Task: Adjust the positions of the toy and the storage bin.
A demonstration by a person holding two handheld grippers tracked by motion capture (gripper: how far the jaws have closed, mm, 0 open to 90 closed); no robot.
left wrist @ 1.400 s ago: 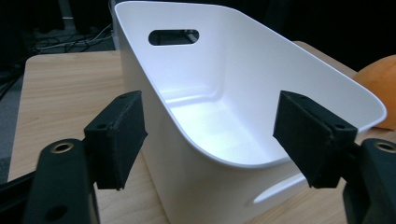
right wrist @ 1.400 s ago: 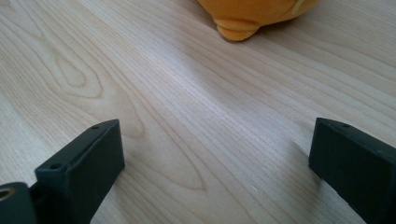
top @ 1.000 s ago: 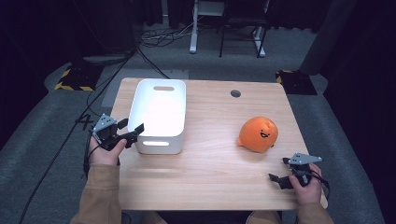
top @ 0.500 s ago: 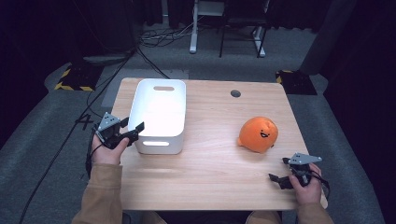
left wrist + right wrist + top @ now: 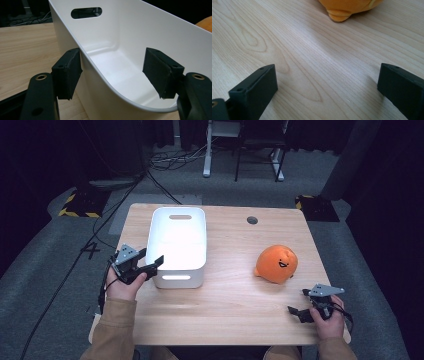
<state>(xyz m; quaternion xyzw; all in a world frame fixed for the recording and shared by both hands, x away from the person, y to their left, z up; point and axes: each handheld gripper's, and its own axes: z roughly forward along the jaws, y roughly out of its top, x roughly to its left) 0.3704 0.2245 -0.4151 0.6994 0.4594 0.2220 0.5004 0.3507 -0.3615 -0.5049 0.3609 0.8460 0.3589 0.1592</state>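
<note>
Left gripper (image 5: 113,75) straddles the white plastic bin's (image 5: 130,37) near wall, jaws spread wide, one outside, one inside, nothing clamped. Right gripper (image 5: 325,87) hovers over bare tabletop (image 5: 312,50), jaws released, orange plush toy (image 5: 347,7) well ahead.

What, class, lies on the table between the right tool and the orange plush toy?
Nothing visible. The right tool sits open near the table's front right corner, and bare wood runs from it to the orange plush toy. The white bin stands off to the left.
</note>
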